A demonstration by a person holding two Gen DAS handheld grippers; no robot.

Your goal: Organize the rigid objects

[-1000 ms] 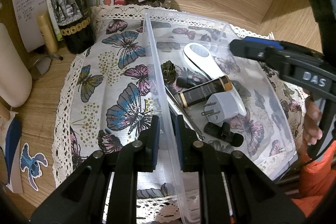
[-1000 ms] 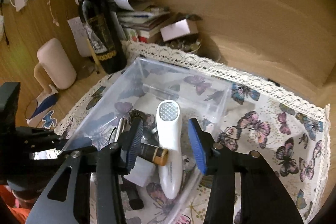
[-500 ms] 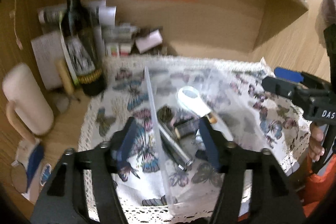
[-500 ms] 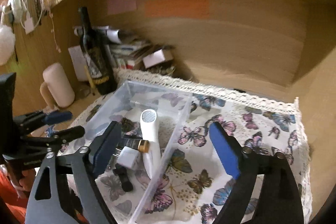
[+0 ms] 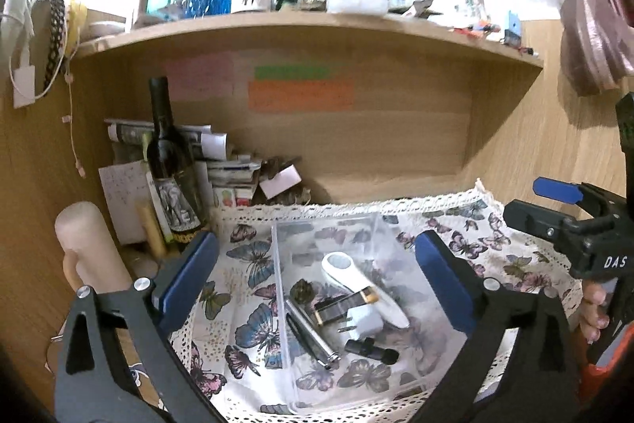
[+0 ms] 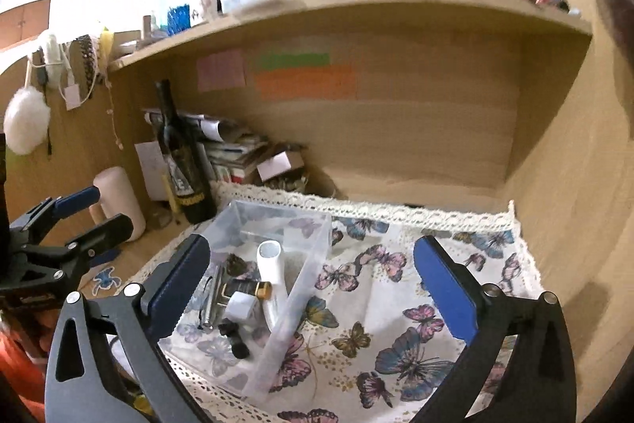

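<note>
A clear plastic bin [image 5: 329,224] [image 6: 277,215] sits on a butterfly cloth [image 5: 245,256] [image 6: 380,284]. It holds a white handheld device [image 5: 356,280] [image 6: 273,284], a white plug adapter [image 5: 366,318] [image 6: 239,304], a black and gold tube [image 5: 342,304] [image 6: 245,289], a metal pen [image 5: 311,330], a pine cone [image 5: 301,290] and a small black part [image 5: 370,345] [image 6: 235,339]. My left gripper [image 5: 317,276] is open and empty, back from the bin and above it. My right gripper [image 6: 313,284] is open and empty, to the bin's right.
A dark wine bottle [image 5: 172,169] [image 6: 184,169], a stack of papers [image 5: 230,169] and a cream cylinder [image 5: 93,248] [image 6: 119,201] stand at the back left. A wooden shelf [image 5: 317,26] crowded with bottles overhangs the desk. Wooden walls close the back and right.
The left gripper let go of the bin's wall and opened wide. Both grippers opened and pulled back and up from the bin.
</note>
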